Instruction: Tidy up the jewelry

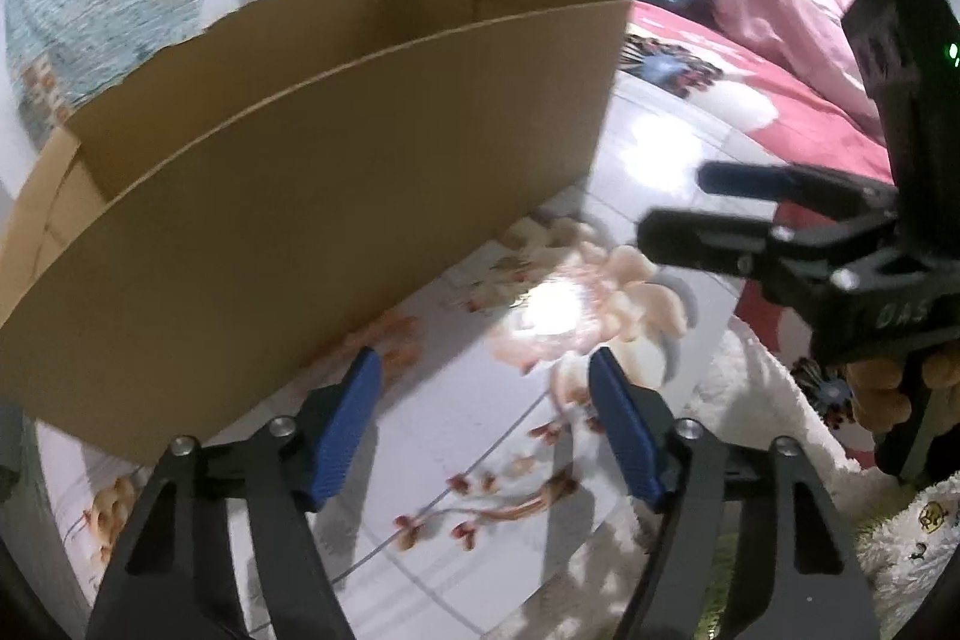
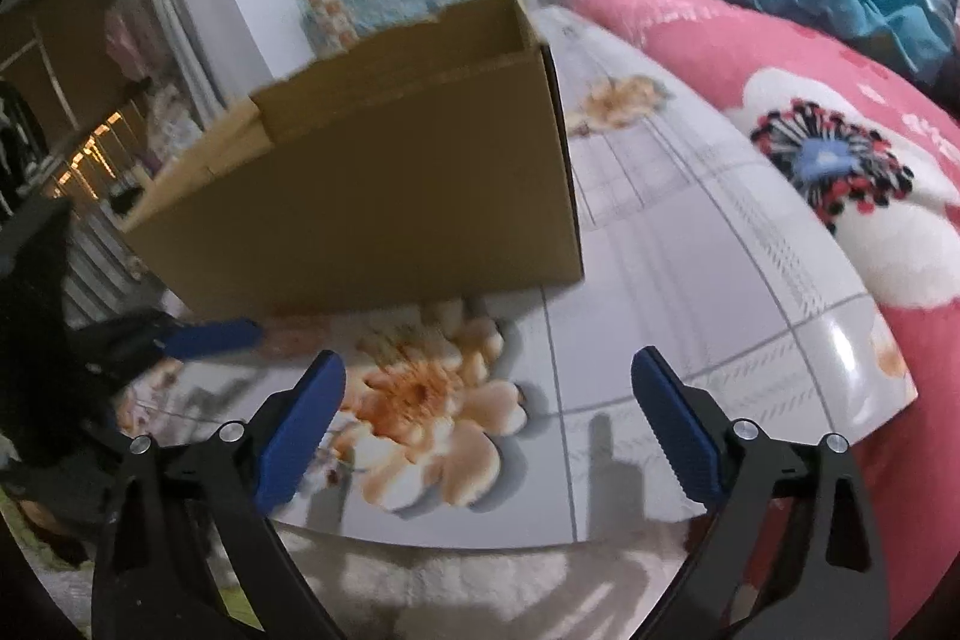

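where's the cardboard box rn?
The cardboard box stands open-topped on the floral table, ahead and left of both open tools; in the right wrist view the pink bedding lies to its right.

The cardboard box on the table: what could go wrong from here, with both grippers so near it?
1. The cardboard box is tall and its inside is hidden in both views, so reaching in would be blind.
2. The left gripper and right gripper are open and close together; they might collide.
3. The glossy table could let the box slide if pushed.

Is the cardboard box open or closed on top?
Open: the cardboard box stands upright with no lid across it, its inner walls visible. Contents cannot be seen.
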Demonstrator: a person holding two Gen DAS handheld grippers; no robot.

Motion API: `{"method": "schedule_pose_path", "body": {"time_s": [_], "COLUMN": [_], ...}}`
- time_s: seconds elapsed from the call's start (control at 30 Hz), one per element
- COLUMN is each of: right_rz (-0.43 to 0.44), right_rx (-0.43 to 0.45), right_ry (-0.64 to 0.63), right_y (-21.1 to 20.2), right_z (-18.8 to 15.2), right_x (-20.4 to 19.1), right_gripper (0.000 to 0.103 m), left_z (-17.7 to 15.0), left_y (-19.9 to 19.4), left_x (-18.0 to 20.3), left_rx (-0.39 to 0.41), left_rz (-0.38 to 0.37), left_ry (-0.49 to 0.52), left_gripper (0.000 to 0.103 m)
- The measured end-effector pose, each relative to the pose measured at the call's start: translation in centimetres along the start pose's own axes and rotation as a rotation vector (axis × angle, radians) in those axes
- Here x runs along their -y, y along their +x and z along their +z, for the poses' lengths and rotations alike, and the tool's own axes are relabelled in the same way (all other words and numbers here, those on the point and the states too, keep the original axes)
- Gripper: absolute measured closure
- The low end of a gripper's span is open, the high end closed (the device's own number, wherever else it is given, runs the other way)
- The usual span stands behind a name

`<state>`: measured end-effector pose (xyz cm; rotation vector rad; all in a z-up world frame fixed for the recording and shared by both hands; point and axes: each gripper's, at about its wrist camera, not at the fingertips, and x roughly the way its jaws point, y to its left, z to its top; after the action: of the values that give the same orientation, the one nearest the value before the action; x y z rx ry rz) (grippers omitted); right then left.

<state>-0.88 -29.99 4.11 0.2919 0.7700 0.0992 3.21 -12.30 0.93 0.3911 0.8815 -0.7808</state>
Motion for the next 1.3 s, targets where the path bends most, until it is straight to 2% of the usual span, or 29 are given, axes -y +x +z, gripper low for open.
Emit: {"method": "schedule_pose_path", "body": {"time_s": [0.13,0.23,0.37,0.5,0.8,1.13,1.27,1.3], "right_rz": [0.031,0.075,0.106,0.124,0.14,0.164,0.169,0.168], "right_rx": [0.009,-0.002,-0.01,-0.025,-0.042,-0.049,-0.048,-0.047], "right_ry": [0.018,0.063,0.104,0.111,0.113,0.131,0.136,0.136], "right_y": [-0.3,-0.3,-0.1,0.2,0.9,1.6,1.6,1.6], "right_z": [0.2,0.0,-0.3,-0.6,-0.5,-0.3,-0.3,-0.3], "right_x": [0.4,1.5,2.3,2.4,2.3,2.7,2.8,2.8], "right_gripper": [0.026,0.039,0.05,0.053,0.053,0.053,0.054,0.055], "left_z": [0.4,0.6,0.9,1.0,1.8,2.5,2.6,2.7], "left_y": [0.6,1.0,1.7,2.0,3.6,4.4,4.5,4.6], "left_x": [1.0,1.6,1.7,1.7,0.9,1.2,1.3,1.3], "left_rx": [0.006,0.006,-0.012,-0.02,-0.039,-0.023,-0.013,-0.011], "left_rz": [-0.011,-0.011,-0.024,-0.019,-0.051,-0.064,-0.056,-0.053], "left_ry": [0.034,0.06,0.051,0.073,0.06,0.103,0.117,0.121], "left_gripper": [0.046,0.054,0.067,0.076,0.078,0.078,0.088,0.088]}}
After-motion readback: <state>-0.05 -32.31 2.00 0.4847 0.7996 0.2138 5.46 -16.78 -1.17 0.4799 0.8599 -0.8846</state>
